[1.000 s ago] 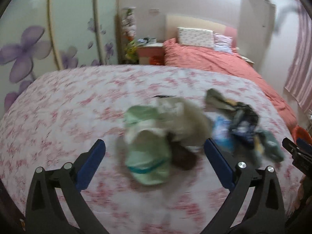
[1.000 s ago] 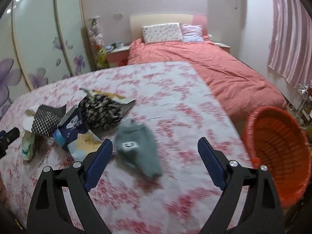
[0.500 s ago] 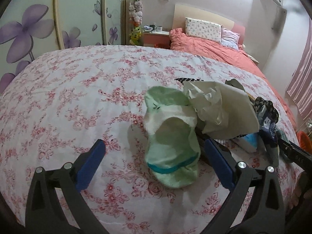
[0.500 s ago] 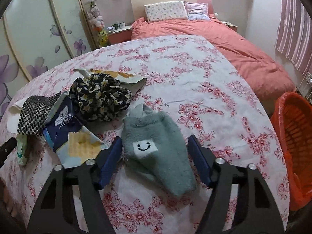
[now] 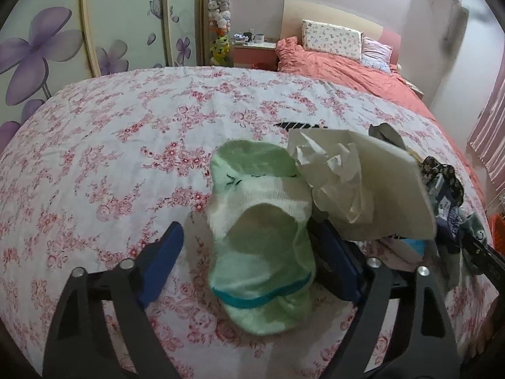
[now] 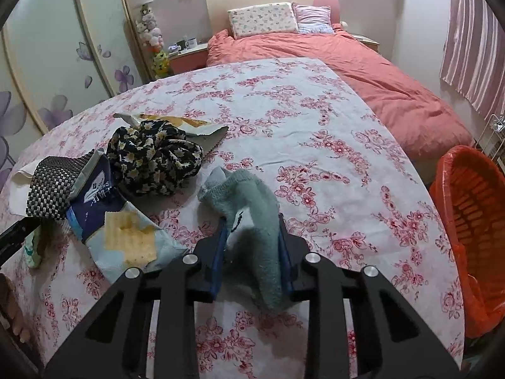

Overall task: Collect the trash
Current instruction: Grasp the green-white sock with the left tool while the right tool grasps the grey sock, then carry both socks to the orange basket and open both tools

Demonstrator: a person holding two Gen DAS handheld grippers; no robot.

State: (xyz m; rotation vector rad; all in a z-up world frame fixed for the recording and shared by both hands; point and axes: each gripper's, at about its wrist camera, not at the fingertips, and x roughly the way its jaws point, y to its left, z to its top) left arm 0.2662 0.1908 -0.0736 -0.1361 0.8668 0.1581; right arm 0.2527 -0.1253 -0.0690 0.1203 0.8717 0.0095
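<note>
Your right gripper (image 6: 252,237) has its fingers (image 6: 218,252) pressed in narrow on the grey sock (image 6: 252,202), gripping it at the middle; its cuff sticks out ahead of the tips and its toe droops back under them. Left of those fingers a cracker pack (image 6: 126,237) lies on the floral bed cover (image 6: 315,158), with a checkered cloth (image 6: 53,183) farther left and a dark flowered cloth (image 6: 154,164) ahead-left. Far right of the fingers, an orange basket (image 6: 473,237) stands beside the bed. Your left gripper (image 5: 249,252) has its fingers (image 5: 161,259) apart, one on each side of the green sock (image 5: 258,237), which lies flat on the cover; I cannot tell whether they touch it. Just ahead-right of them crumpled paper (image 5: 341,177) rests against the sock. Beyond all, a red quilt (image 6: 347,63) and pillows (image 6: 262,19).
</note>
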